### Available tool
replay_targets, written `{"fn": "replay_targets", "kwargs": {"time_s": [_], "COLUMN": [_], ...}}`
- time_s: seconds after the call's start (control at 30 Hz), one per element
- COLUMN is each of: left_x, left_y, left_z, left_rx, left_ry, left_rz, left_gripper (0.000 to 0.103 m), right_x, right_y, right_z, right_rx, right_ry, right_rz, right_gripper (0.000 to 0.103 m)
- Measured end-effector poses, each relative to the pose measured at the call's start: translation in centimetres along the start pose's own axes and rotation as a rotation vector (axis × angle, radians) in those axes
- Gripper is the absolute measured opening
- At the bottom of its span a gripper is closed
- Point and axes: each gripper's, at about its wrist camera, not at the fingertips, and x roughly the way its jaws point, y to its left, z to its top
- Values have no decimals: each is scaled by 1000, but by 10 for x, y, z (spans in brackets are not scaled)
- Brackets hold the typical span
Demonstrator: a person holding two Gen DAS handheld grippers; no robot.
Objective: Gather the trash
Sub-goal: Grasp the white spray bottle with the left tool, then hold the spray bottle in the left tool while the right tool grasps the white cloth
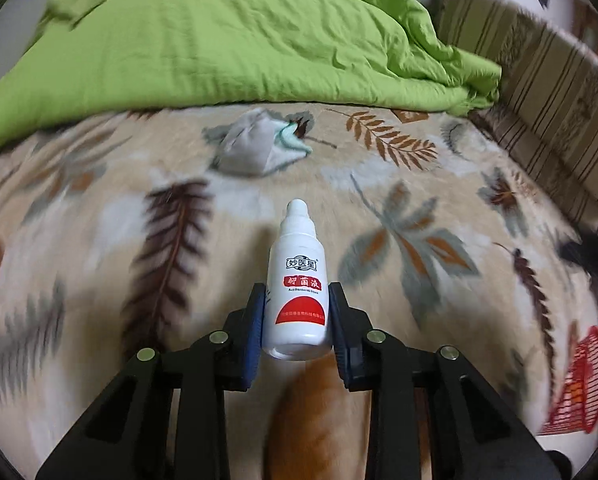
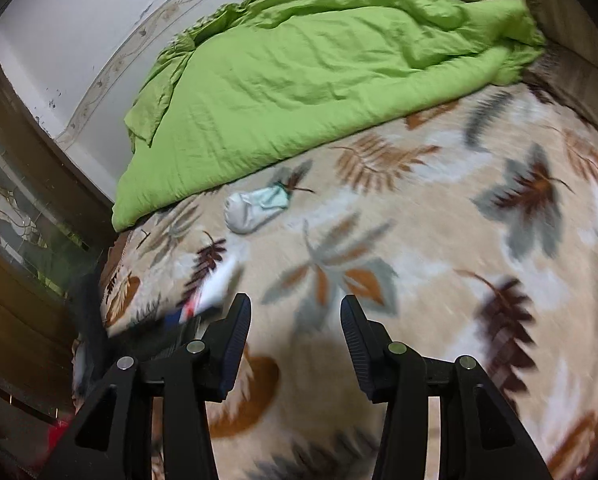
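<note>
The left gripper [image 1: 298, 312] clenches the small white plastic dropper bottle with a red label [image 1: 298, 280] low on its body, above the leaf-patterned beige blanket [image 1: 419, 200]. Keep it level while carrying toward the red mesh basket [image 1: 579, 384] (likely the bin). The right gripper [image 2: 296, 320] is released, empty. Counted: one bottle, one crumpled grey-white sock [image 1: 251, 148], one basket.

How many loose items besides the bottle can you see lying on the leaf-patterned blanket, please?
1: a crumpled grey sock lies near the green duvet edge, beyond the white bottle held in the left gripper. More may hide under the duvet.
</note>
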Motion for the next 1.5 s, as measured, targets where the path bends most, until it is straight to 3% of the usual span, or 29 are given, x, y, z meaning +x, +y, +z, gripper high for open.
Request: {"fn": "replay_targets", "kwargs": {"time_s": [0.23,0.37,0.47,0.6,0.67,0.7,0.73,0.77,0.8,1.0,1.17,1.37,1.5], "left_x": [-26,-21,-19,-14,-12,-11,-11,-11,-10,-14,-36,-76,-88], "left_y": [24,44,52,56,54,51,49,49,48,47,28,-16,-29], "left_z": [-43,-43,-40,-39,-38,-39,-39,-39,-39,-41,-51,-75,-89], "left_rx": [-83,-131,-147,-147,-130,-110,-98,-89,-81,-80,-48,14,24], "left_ry": [11,14,3,5,5,4,1,1,2,-19,-64,-165,-202], "left_rz": [50,20,23,10,17,32,40,42,43,50,42,72,93], "left_gripper": [29,30,46,46,46,45,43,32,29,29,29,29,29], "right_x": [85,132,167,213,231,232,226,217,208,111,30,-20,-27], "right_y": [52,83,98,106,105,102,99,97,97,89,68,54,47], "right_z": [48,65,75,86,87,85,83,80,77,40,-20,-84,-101], "right_rx": [-107,-153,-184,-189,-199,-188,-174,-175,-180,-199,-184,-193,-201], "right_ry": [58,85,92,128,163,169,150,133,122,8,-49,-125,-142], "right_rz": [-11,-17,-61,-113,-162,-164,-147,-136,-133,-47,-6,-58,-90], "right_gripper": [55,58,59,57,21,21,19,17,16,15,15,15,15]}}
